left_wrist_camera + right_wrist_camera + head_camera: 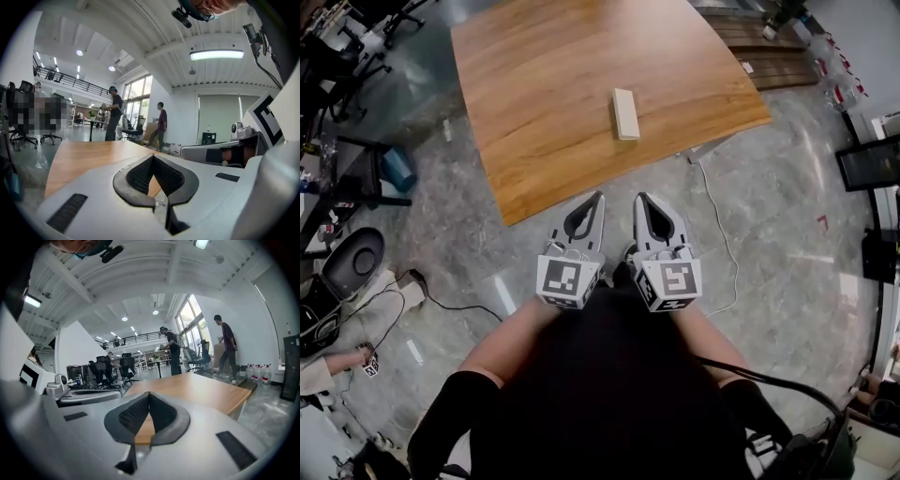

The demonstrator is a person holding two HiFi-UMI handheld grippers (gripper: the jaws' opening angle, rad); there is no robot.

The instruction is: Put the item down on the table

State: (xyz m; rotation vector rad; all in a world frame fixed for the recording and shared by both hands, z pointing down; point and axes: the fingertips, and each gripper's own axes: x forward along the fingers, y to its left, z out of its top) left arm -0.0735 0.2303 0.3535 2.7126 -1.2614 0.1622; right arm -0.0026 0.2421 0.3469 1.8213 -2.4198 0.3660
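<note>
Gripping nothing, closed left claw [599, 198] and right claw [640, 198] face a pale oblong block [625, 113]

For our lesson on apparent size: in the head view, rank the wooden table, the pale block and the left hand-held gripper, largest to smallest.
1. wooden table
2. left hand-held gripper (nearer the camera)
3. pale block

Seen from the head view, both grippers are held side by side close to the body, with bare forearms running back toward 7 and 5 o'clock. The left gripper [599, 197] points toward 1 o'clock and the right gripper [640, 198] toward 11 o'clock, so their tips converge. Each one's marker cube faces up. In its own view, each gripper's jaws are closed tip to tip with nothing between them.
</note>
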